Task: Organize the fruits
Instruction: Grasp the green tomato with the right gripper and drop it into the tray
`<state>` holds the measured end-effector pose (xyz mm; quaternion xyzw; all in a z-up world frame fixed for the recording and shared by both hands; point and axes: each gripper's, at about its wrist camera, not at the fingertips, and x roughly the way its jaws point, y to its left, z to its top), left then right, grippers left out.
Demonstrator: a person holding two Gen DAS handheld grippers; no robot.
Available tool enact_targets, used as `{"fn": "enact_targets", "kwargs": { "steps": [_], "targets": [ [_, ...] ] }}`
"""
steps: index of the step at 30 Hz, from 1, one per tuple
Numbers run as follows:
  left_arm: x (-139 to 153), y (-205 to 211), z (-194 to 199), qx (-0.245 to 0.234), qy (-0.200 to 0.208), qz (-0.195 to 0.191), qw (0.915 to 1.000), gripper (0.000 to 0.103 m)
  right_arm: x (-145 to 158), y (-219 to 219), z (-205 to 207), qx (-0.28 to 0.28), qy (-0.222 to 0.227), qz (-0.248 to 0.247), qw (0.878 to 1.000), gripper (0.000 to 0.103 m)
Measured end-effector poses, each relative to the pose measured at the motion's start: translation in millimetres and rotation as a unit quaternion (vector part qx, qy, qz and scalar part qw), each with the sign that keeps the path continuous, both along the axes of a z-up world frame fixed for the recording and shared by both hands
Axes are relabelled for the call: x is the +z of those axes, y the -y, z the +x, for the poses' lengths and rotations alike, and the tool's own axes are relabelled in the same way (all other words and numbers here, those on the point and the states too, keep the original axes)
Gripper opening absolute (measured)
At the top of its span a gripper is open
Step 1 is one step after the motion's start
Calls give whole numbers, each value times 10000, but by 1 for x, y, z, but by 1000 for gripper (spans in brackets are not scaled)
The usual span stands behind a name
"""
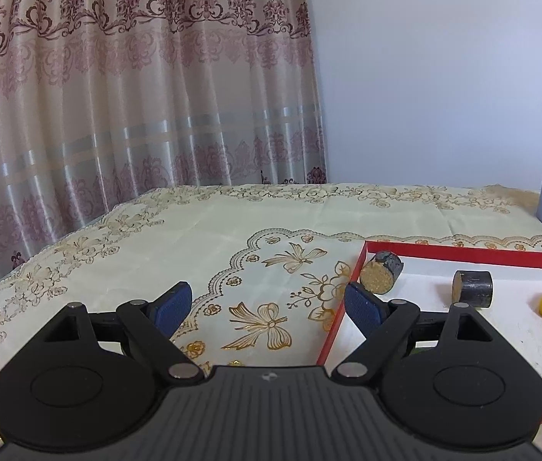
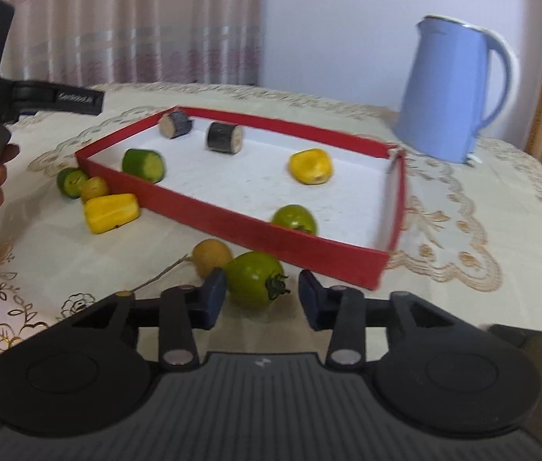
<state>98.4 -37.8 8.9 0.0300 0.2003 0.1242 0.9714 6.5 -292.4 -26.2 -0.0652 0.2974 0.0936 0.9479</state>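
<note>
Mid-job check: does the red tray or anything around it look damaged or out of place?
Yes. The red tray's far right corner has split open, with the end wall leaning outward. Outside its near wall lie a green tomato, a longan, a yellow piece and a cucumber chunk.

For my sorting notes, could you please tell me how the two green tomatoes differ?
The nearer green tomato lies on the tablecloth outside the red tray; the farther green tomato sits inside it. The nearer looks larger and shows its dark calyx sideways. Both are round and green.
</note>
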Motion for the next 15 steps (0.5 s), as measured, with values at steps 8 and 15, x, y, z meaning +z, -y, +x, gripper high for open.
{"fn": "enact_targets", "kwargs": {
  "steps": [8,15],
  "targets": [
    [-1,-1,1,-5,-17,-25,10000,87,10,-3,-2,37,117,35,9999,31],
    [-2,1,1,-57,-33,29,10000,87,38,27,37,-906,634,205,9937,35]
  ]
}}
